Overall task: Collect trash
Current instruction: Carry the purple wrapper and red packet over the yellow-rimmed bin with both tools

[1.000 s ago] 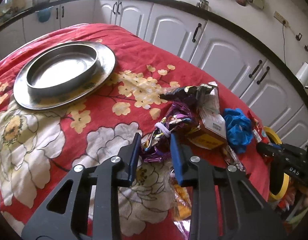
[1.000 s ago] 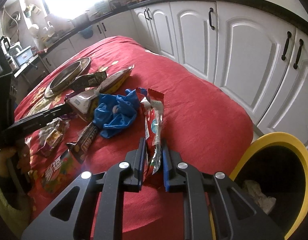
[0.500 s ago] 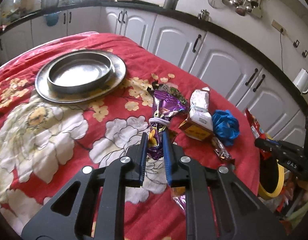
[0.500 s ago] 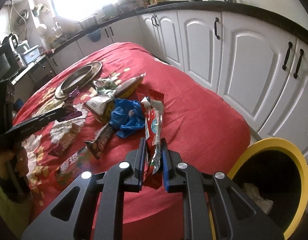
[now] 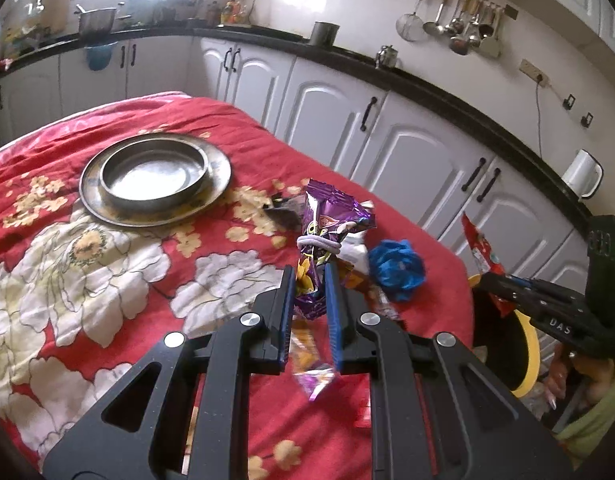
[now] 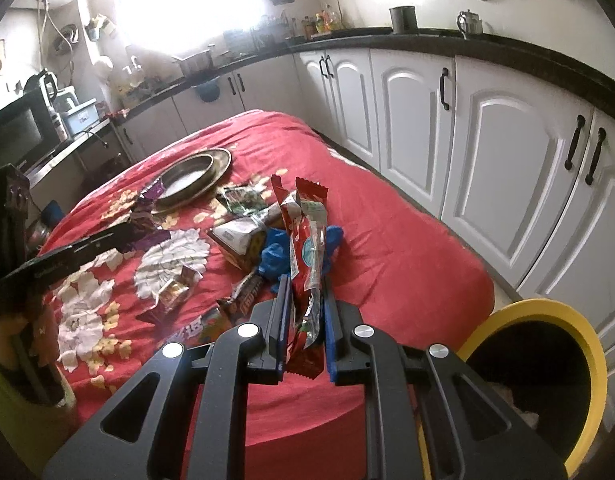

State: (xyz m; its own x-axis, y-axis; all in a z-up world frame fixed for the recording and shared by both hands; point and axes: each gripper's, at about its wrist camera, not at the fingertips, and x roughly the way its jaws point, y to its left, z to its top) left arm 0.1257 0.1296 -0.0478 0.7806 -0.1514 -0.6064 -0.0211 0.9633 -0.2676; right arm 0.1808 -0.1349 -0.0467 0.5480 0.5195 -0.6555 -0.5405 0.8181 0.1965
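the left claw [image 5: 311, 276] is pinching a purple wrapper [image 5: 321, 236], which a second ago lay on the bench [image 5: 107, 280] between spread fingers; now it is lifted clear and stands upright ahead of the tips, crinkled foil with a pale band round its middle and its tail hanging below the pads. further ahead and left sits a steel plate [image 5: 155, 176]; just right of the claw lies a blue bag [image 5: 397, 268]. so one more piece looks ready for the bin. the right claw [image 6: 305, 300] is pressed together on a red wrapper [image 6: 307, 240], held as before but raised higher over the litter [image 6: 243, 240] ahead of it. the wrapper is long, glossy, partly clear. the yellow bin [image 6: 547, 308] stands low to this claw's right, so a short swing should drop it in.
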